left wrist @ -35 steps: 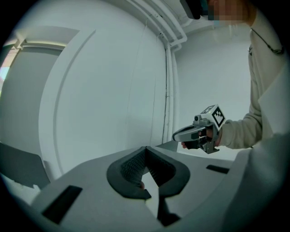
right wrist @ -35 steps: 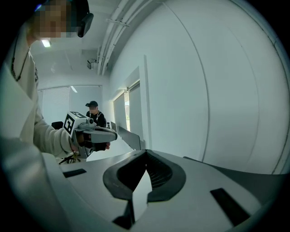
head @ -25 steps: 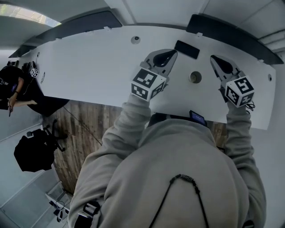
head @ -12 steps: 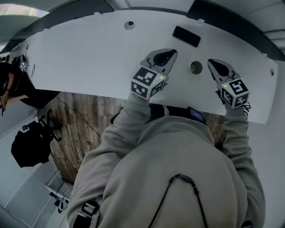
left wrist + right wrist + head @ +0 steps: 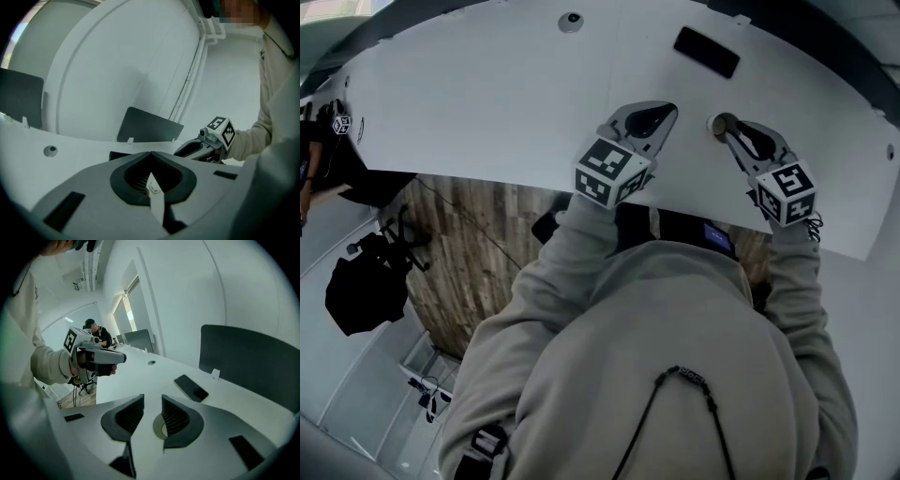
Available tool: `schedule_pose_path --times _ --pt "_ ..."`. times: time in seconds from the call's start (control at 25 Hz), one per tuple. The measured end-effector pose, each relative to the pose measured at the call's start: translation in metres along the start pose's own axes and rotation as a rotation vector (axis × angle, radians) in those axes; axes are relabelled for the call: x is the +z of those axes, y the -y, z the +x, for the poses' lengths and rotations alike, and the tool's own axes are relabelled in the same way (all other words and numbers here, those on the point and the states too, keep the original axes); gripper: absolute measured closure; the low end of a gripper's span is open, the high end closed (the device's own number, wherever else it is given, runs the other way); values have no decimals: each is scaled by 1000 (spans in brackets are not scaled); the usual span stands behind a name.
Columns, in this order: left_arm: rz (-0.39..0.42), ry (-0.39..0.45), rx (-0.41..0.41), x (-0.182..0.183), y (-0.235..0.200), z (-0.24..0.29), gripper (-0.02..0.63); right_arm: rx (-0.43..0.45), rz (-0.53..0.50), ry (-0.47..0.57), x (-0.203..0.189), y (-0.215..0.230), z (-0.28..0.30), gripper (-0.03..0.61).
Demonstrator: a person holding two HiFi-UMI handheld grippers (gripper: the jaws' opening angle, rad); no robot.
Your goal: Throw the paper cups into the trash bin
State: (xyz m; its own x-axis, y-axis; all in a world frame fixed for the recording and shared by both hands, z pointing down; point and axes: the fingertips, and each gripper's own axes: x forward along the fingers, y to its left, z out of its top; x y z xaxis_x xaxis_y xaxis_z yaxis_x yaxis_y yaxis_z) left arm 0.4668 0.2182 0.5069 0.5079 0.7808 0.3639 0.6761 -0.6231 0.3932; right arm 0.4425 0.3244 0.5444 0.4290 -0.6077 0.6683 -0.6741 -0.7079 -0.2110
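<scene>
Cup [image 5: 721, 123] stands upright on the white surface [image 5: 487, 103], in from the near edge, at the tips of the right tool [image 5: 733, 133], whose jaws are opening without pressing on it. Left tool [image 5: 661, 111] is clenched and empty, just beside. Phone [image 5: 706, 52] lies beyond the cup, with open surface to the left.

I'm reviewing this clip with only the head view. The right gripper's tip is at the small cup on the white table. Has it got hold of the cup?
Observer: No. In the right gripper view, the right gripper has its jaws apart and opening. The paper cup shows in the gap and behind one jaw, and the pads are not pressing it.
Operator: And the left one?
Observer: In its own view, the left gripper has its jaws together, with no cup between them.
</scene>
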Motion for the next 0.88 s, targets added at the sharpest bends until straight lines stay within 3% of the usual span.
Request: schedule_pose_path --times 0.12,0.64,0.88 --pt "-24 -17 4 -15 -5 2 615 35 33 -44 -19 -7 13 417" --pt "-97 -69 -20 -61 -14 10 615 39 3 -202 -71 -8 52 407" --pt "-129 -72 -18 -73 -15 10 615 1 -9 -277 -88 -4 63 407"
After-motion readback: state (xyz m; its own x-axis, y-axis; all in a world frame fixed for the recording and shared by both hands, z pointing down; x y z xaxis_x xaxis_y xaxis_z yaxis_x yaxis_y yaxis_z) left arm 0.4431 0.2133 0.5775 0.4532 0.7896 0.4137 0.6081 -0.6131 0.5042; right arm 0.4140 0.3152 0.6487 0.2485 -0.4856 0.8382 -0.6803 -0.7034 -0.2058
